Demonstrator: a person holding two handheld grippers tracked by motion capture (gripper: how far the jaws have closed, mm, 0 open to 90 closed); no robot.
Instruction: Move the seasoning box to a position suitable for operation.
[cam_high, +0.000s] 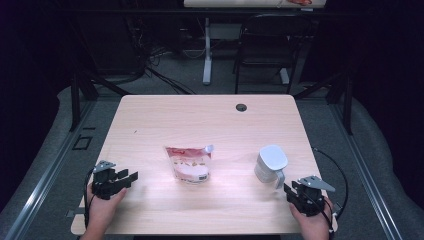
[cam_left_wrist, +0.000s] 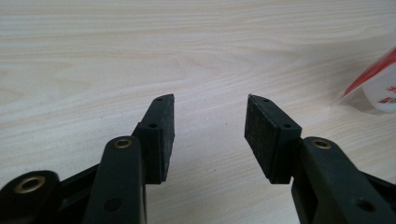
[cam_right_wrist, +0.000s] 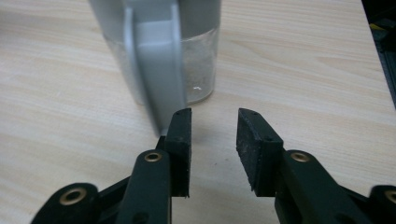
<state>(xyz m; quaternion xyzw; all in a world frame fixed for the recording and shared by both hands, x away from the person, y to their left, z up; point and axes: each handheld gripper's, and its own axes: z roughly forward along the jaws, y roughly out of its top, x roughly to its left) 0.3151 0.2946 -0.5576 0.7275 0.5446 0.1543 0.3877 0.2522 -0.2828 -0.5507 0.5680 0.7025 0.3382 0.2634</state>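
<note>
1. Grey plastic forms the lid and handle of the jug, whose clear lower body shows in the right gripper view. It stands upright on the pale wooden surface at about four o'clock from the middle, close to the right edge.
2. The handle points back toward us. Our right tongs sit just short of it, jaws apart and empty, with the handle's lower end right at the left pad.
3. At roughly six o'clock from the surface's middle lies a red-and-white spouted pouch, flat, well apart from the jug.
4. Our left tongs hover at about eight o'clock, jaws apart over bare wood; a corner of the pouch sits at their three o'clock.
5. What could go wrong, as we judge it: the right tongs are offset from the handle, so closing now would likely catch air or only nick its edge. Pushing forward off-line could shove the jug or turn it on its base.
6. The smooth handle may slip if we clamp only its tip, and a tilt could loosen the lid.
7. The jug stands near the right edge, so a sideways nudge toward three o'clock has little margin.
8. Open room is generous toward twelve o'clock and between pouch and jug; the near edge at six o'clock is close to both hands.
</note>
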